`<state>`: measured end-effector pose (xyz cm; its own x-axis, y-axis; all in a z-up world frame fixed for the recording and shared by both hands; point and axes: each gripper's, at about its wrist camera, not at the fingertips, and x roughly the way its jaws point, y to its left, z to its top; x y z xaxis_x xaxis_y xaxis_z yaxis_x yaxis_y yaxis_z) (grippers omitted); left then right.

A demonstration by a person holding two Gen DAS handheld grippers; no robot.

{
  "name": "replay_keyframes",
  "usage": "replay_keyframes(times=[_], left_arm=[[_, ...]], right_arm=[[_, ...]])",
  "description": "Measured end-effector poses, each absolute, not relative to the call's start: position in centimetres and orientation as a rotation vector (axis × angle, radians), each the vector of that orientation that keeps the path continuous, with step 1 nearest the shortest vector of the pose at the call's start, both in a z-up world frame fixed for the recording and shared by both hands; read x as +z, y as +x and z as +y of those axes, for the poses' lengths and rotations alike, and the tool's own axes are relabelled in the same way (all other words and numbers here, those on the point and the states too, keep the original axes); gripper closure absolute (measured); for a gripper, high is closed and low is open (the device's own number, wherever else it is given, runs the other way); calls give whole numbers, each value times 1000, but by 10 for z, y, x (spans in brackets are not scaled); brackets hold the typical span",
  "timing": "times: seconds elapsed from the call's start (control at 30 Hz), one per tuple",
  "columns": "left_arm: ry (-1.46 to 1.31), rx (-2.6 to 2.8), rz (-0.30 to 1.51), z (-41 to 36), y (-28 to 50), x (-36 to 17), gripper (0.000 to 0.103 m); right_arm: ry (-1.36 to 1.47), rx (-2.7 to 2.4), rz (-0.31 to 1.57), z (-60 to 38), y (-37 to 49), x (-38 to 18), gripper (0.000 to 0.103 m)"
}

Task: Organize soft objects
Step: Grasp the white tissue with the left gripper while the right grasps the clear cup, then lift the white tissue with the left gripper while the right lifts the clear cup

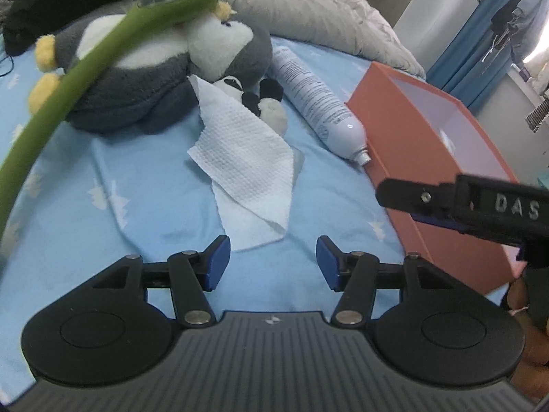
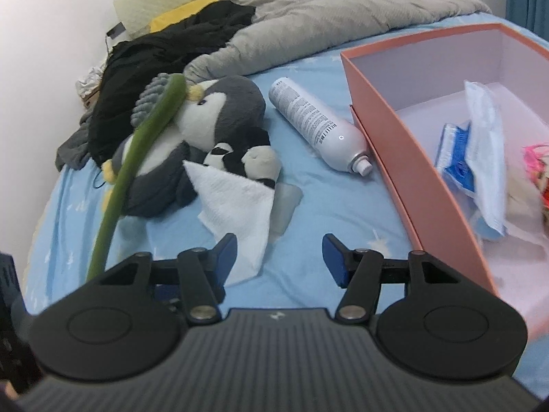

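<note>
Lying on the blue bed sheet [image 2: 326,206], the white paper towel [image 1: 247,171] stretches its long axis from the penguin plush [image 1: 144,79] toward the cameras, one corner pointing down at the left claw [image 1: 272,262]. Both claws stand wide open and empty; the right claw [image 2: 279,257] hovers with its left finger over the towel's near corner. The small panda plush [image 2: 240,161] rests on the towel's far end, leaning against the penguin, which lies on its back with its head toward the grey duvet [image 2: 308,20]. A green-stemmed soft flower [image 2: 137,158] arcs across the penguin, its grey knobbly head toward the far side of the bed. The white spray can [image 2: 319,127] lies on its side, nozzle pointing toward the cameras and just beside the wall of the orange box [image 2: 411,158]. Inside the box sit plastic-wrapped blue and white packets [image 2: 480,151], with something pink at the edge, too blurred to name.
</note>
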<state>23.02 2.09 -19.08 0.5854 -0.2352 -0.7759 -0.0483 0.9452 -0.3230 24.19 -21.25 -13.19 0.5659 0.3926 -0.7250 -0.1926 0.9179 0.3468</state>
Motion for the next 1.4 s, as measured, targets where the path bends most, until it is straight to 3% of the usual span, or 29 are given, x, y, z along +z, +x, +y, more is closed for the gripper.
replay_keyframes(times=[0.33, 0.6, 0.9, 0.97, 1.03, 1.4], left_arm=[[-314, -85, 925, 15, 284, -228, 41], [-217, -38, 907, 12, 303, -245, 44], [-203, -12, 903, 21, 297, -248, 77], [-235, -5, 903, 25, 297, -248, 89], [-281, -2, 907, 31, 296, -246, 93], [-345, -4, 892, 40, 269, -224, 96]], right_arm=[[289, 297, 999, -192, 306, -181, 65], [366, 287, 1072, -187, 337, -213, 66], [393, 331, 1098, -174, 353, -223, 66], [390, 330, 1103, -172, 355, -223, 70], [387, 327, 1109, -173, 354, -222, 79], [328, 331, 1077, -180, 327, -201, 85]])
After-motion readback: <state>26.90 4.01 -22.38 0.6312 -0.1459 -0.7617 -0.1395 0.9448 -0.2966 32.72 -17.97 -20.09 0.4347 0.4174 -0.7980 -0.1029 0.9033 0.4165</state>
